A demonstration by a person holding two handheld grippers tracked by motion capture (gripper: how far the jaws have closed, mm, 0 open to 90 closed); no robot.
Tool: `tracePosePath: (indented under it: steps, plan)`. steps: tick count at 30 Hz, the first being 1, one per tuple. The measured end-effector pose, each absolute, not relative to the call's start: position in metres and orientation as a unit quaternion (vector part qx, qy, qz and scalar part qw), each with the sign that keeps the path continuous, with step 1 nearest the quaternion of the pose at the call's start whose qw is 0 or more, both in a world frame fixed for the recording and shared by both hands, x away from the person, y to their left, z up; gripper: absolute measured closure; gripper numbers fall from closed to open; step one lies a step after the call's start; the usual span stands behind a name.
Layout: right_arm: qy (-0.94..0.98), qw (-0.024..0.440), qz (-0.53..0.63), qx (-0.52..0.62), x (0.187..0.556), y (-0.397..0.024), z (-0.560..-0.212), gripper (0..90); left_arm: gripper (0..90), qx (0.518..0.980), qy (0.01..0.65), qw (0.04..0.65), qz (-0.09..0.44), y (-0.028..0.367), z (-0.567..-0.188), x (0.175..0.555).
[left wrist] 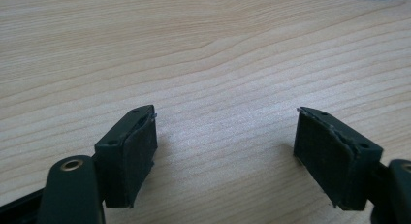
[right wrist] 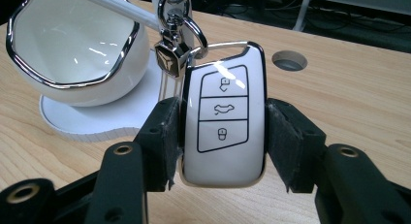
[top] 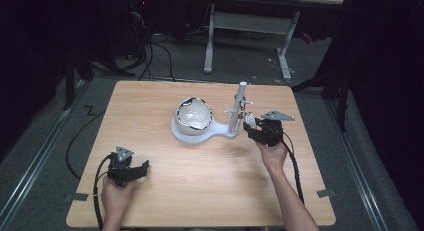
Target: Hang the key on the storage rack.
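Observation:
A white car key fob (right wrist: 224, 122) with three buttons hangs by a chrome key ring (right wrist: 177, 25) from a thin arm (right wrist: 116, 8) of the white stand (top: 239, 108). My right gripper (right wrist: 224, 110) (top: 251, 125) flanks the fob with a pad close at each side. The left pad is at its edge, and a sliver of gap shows at the right pad. A white chrome-rimmed bowl (top: 193, 115) (right wrist: 72, 44) rests on the stand's base (top: 197, 135). My left gripper (top: 140, 168) (left wrist: 228, 132) rests open on the near left of the table, with nothing between its jaws.
The wooden table (top: 200, 191) is bare around the left gripper. A round hole (right wrist: 289, 60) is cut in the tabletop behind the fob. A white desk frame (top: 245, 26) and cables (top: 150, 56) stand on the floor beyond the far edge.

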State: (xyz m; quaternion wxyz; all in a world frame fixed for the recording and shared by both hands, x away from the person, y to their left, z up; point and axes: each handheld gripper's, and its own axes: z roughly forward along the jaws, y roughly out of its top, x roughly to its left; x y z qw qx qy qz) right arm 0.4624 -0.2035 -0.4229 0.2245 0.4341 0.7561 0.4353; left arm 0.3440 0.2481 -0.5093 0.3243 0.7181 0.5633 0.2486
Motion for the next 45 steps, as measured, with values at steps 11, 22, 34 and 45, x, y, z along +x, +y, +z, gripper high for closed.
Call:
tracePosePath:
  steps: [11,22,34,45]
  plan:
    - [0.755,0.223,0.44,0.432,0.461,-0.207,-0.422,44.1,23.8,0.717,0.564,0.325,0.249,0.248,-0.509,0.344]
    - [0.751,0.22,0.453,0.427,0.45,-0.219,-0.416,46.7,23.8,0.717,0.564,0.325,0.249,0.248,-0.509,0.344]
    - [0.738,0.216,0.469,0.435,0.441,-0.236,-0.413,47.1,23.8,0.718,0.563,0.324,0.249,0.248,-0.509,0.344]
    - [0.73,0.218,0.475,0.441,0.432,-0.252,-0.411,47.9,23.7,0.719,0.563,0.323,0.249,0.248,-0.509,0.344]
